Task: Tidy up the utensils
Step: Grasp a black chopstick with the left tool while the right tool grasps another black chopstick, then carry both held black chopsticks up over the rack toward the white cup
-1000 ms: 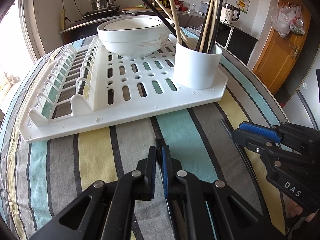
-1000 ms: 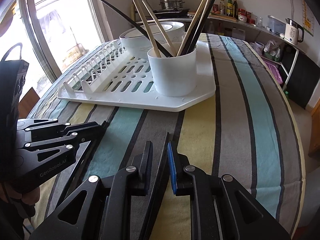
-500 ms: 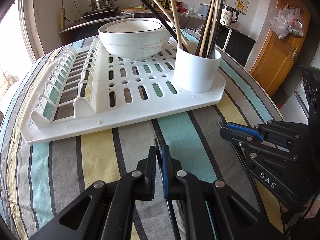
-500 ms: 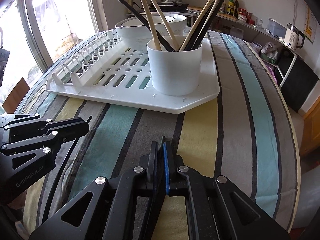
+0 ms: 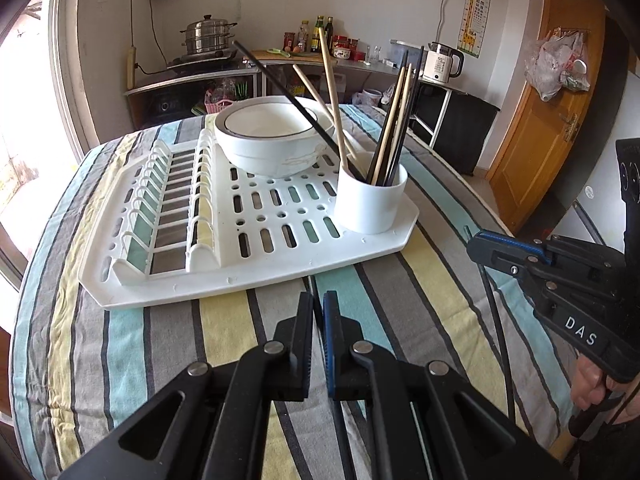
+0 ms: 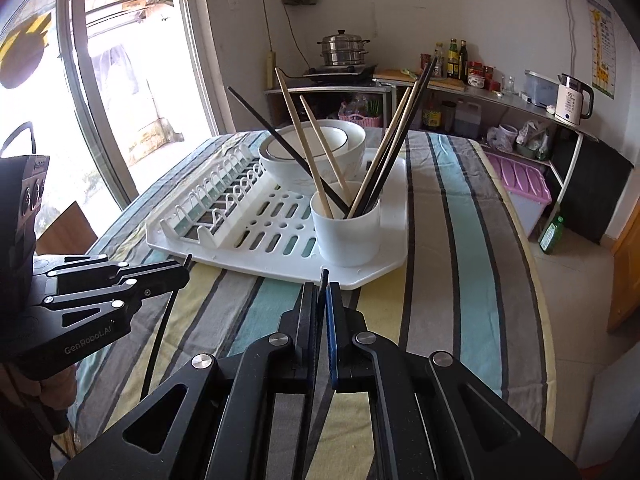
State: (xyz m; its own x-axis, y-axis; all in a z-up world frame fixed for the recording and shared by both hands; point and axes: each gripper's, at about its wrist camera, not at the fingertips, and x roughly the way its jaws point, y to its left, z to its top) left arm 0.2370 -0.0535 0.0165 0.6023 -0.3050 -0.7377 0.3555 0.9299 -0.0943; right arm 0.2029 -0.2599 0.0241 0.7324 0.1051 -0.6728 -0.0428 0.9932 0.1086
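My left gripper [image 5: 318, 300] is shut on a black chopstick [image 5: 313, 286], lifted above the striped cloth just in front of the white dish rack [image 5: 240, 276]. My right gripper [image 6: 322, 292] is shut on a second black chopstick [image 6: 323, 276]. Each gripper shows in the other's view: the right gripper [image 5: 476, 242] with its chopstick [image 5: 495, 312] hanging below, and the left gripper [image 6: 182, 272] with its chopstick [image 6: 160, 336]. A white cup [image 5: 370, 208] [image 6: 346, 236] holds several wooden and black chopsticks on the rack's near right corner. A white bowl [image 5: 272, 140] [image 6: 312, 156] sits behind it.
The striped tablecloth [image 5: 400, 300] covers the table to its curved edges. The rack's plate slots [image 5: 160, 216] stand on the left. Behind the table are a counter with a steamer pot [image 5: 206, 36] and kettle [image 5: 442, 62], an orange door [image 5: 540, 120], and a purple bin [image 6: 520, 184].
The right gripper's jaws closed on its black chopstick. Both grippers then rose off the cloth with their chopsticks, so the rack and cup look smaller and lower.
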